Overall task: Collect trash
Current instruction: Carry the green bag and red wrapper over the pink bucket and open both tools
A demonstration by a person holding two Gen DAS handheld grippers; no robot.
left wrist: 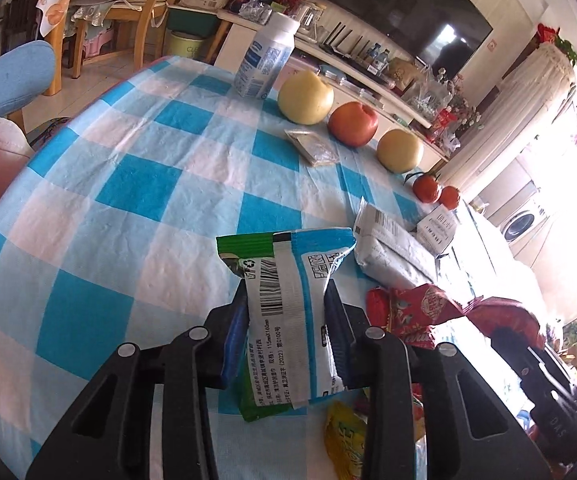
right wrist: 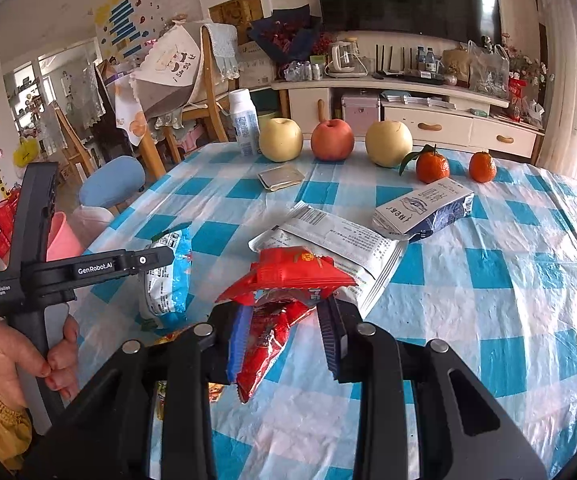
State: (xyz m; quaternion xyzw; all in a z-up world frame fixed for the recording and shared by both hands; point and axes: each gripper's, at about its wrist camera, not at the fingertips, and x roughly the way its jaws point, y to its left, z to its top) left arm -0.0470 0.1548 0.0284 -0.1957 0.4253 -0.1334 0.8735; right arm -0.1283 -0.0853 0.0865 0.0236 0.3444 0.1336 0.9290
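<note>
Left gripper (left wrist: 286, 312) clamped on blue-green wipes packet (left wrist: 288, 280), lower centre of left view. Right gripper (right wrist: 284, 320) closed on red wrapper (right wrist: 284, 280), lower centre of right view; right finger pad barely touching. White pouch (right wrist: 340, 244) on checked tablecloth (right wrist: 488, 300) just behind; apples, oranges, bottle (right wrist: 244, 122) along far edge, upper centre

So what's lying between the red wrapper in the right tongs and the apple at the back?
In the right wrist view, a white wrapper lies just past the red wrapper, then bare cloth up to the apple. A flat silver packet sits left of that line.
</note>
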